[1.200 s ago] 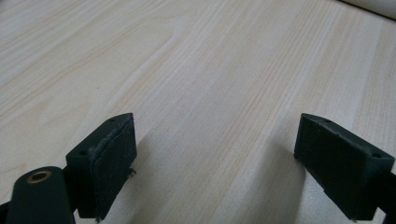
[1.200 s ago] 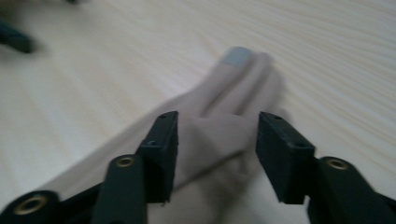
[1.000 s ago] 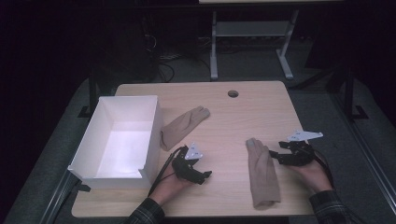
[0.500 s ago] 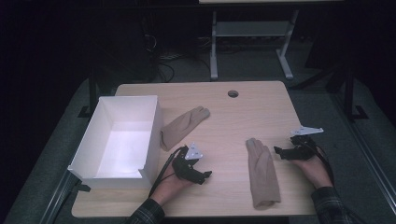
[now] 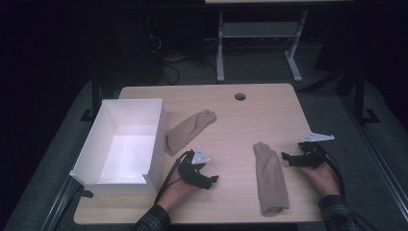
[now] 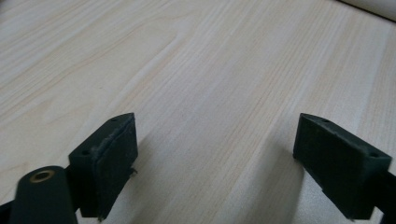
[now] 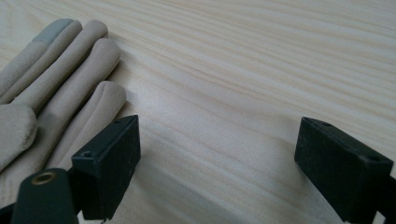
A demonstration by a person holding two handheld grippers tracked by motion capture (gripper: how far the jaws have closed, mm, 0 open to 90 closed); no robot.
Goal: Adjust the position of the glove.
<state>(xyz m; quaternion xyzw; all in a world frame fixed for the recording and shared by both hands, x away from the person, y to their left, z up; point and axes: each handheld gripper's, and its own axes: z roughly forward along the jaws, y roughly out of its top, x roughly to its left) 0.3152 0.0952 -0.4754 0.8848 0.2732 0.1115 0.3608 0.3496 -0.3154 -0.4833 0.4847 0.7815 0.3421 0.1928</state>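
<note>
High view: your right gripper (image 5: 288, 158) sits at three o'clock of the near beige fabric glove (image 5: 271, 179), just beside it; your left gripper (image 5: 210, 180) rests near the open white box (image 5: 157, 139), a second beige glove (image 5: 188, 130) at its twelve.

Left gripper view: jaws spread over bare light wooden table (image 6: 196, 70).

Right gripper view: jaws have just been opening, now spread with nothing between them, the glove's fingers (image 7: 70, 60) at ten o'clock.

Beige gloves (image 5: 271, 179), white box (image 5: 122, 142)

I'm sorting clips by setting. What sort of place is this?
Probably a lab or workshop recording station: a pale wooden table with a cable hole, a dark carpeted floor with trailing cables, and a grey metal stand behind.
</note>
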